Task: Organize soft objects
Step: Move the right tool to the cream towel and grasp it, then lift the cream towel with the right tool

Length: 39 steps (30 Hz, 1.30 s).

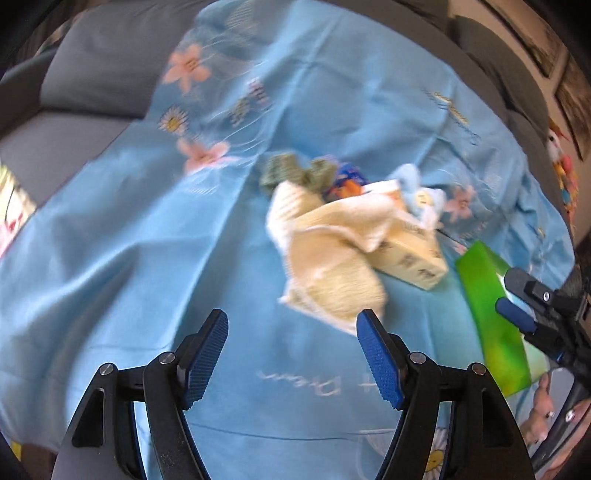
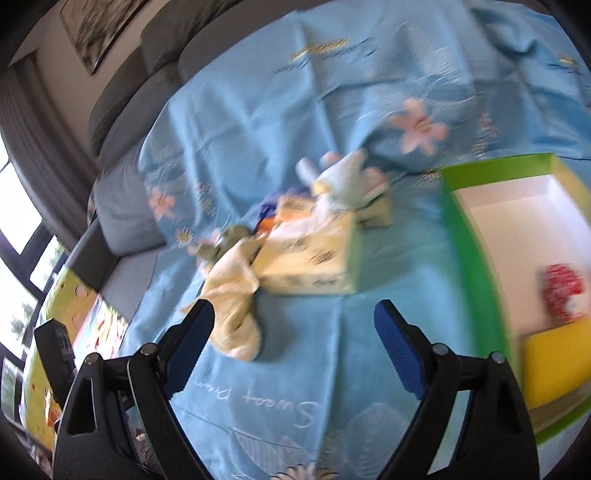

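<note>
On the light-blue flowered sheet (image 1: 147, 236) that covers a grey sofa (image 1: 96, 74), a small pile of soft objects lies near the middle. The pile consists of a cream towel (image 1: 325, 266), a cream tissue pack (image 1: 410, 258) with dark markings, a grey-green cloth (image 1: 291, 173), a pale-blue cloth (image 1: 417, 188), and a blue-and-orange item (image 1: 345, 181) that is too blurred to identify. The towel lies partly over the tissue pack and touches it.

A green box (image 2: 465, 236) with a white interior stands on the sheet just beside the pile. Inside it lie a red-and-white item (image 2: 561, 291) and a yellow item (image 2: 554, 365), close to each other; blur prevents confirming contact.

The left tongs (image 1: 291, 354) are parted, with nothing between the blue pads; only bare sheet shows in the gap. The tip of one finger lies just in front of the lower edge of the towel.

The right tongs (image 2: 295, 347) are spread wide and hold nothing. One finger overlaps the end of the towel in the right wrist view; contact cannot be determined. In the left wrist view the right tongs appear in front of the green box.

A framed picture (image 2: 103, 26) hangs on the wall behind the sofa.
</note>
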Tool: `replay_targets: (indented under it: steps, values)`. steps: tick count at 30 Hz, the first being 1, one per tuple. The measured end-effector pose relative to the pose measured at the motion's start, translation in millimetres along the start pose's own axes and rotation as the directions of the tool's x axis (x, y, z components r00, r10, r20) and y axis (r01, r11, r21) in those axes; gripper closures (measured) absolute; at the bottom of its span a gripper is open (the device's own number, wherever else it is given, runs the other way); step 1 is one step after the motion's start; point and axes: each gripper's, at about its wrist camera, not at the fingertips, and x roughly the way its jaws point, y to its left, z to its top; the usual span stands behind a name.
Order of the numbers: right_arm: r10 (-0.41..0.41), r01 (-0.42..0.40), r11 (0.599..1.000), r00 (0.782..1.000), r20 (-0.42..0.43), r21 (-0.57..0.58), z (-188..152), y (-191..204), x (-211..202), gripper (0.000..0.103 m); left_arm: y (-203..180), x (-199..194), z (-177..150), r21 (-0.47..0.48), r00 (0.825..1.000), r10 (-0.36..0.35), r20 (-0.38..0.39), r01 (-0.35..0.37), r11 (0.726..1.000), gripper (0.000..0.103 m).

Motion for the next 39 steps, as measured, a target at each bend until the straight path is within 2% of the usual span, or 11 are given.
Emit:
replay_targets:
  steps: [2, 5, 11, 13, 15, 17, 22, 27, 33, 36, 39]
  values:
    - [0.009, -0.010, 1.000, 0.998, -0.056, -0.016, -9.0, 12.2, 23.2, 0.015, 9.8, 2.4, -1.2, -0.027, 0.999, 0.031, -0.009, -0.031, 0.999, 0.030]
    - [0.028, -0.030, 0.999, 0.989, -0.147, -0.012, -20.5, 26.0, 60.6, 0.016, 20.7, -1.5, -0.6, -0.054, 1.000, 0.022, -0.002, -0.022, 0.998, 0.030]
    - [0.036, -0.038, 0.999, 0.976, -0.214, -0.005, -25.8, 45.4, 110.5, 0.029, 25.9, -3.6, -2.2, -0.071, 1.000, 0.010, -0.009, -0.011, 0.997, 0.030]
    - [0.036, -0.035, 0.999, 0.973, -0.228, 0.007, -26.9, 48.2, 123.4, 0.038, 25.2, -4.5, -1.9, -0.070, 1.000, 0.000, -0.010, -0.001, 0.998, 0.030]
    - [0.039, -0.037, 0.999, 0.969, -0.246, 0.011, -29.5, 49.2, 133.8, 0.075, 25.4, -5.0, -1.3, -0.071, 1.000, -0.003, -0.009, 0.002, 0.997, 0.030]
    - [0.044, -0.043, 0.999, 0.973, -0.226, 0.009, -32.1, 48.6, 131.9, 0.087, 26.6, -5.5, -1.5, -0.074, 1.000, -0.003, -0.008, 0.003, 0.997, 0.030]
    - [0.083, -0.085, 0.996, 0.984, -0.159, -0.005, -31.9, 49.9, 89.5, 0.089, 28.7, -7.8, -1.2, -0.084, 1.000, -0.013, -0.006, 0.012, 0.996, 0.030]
    - [0.123, -0.124, 0.992, 0.986, -0.109, -0.001, -31.5, 46.9, 19.2, 0.089, 24.7, -9.9, -1.2, -0.081, 0.999, -0.050, -0.010, 0.049, 0.995, 0.030]
    - [0.105, -0.106, 0.994, 0.991, -0.084, -0.009, -47.4, 37.6, -51.3, 0.089, 16.6, -12.7, -3.8, -0.076, 0.992, -0.126, -0.023, 0.124, 0.989, 0.030]
    - [0.070, -0.074, 0.997, 0.991, -0.110, -0.028, -54.5, 37.6, -58.5, 0.089, 10.6, -12.8, -5.5, -0.069, 0.985, -0.171, -0.035, 0.169, 0.983, 0.030]
    - [0.054, -0.060, 0.997, 0.991, -0.125, -0.047, -55.0, 41.0, -44.3, 0.089, 5.3, -10.5, -7.2, -0.062, 0.980, -0.194, -0.052, 0.191, 0.980, 0.030]
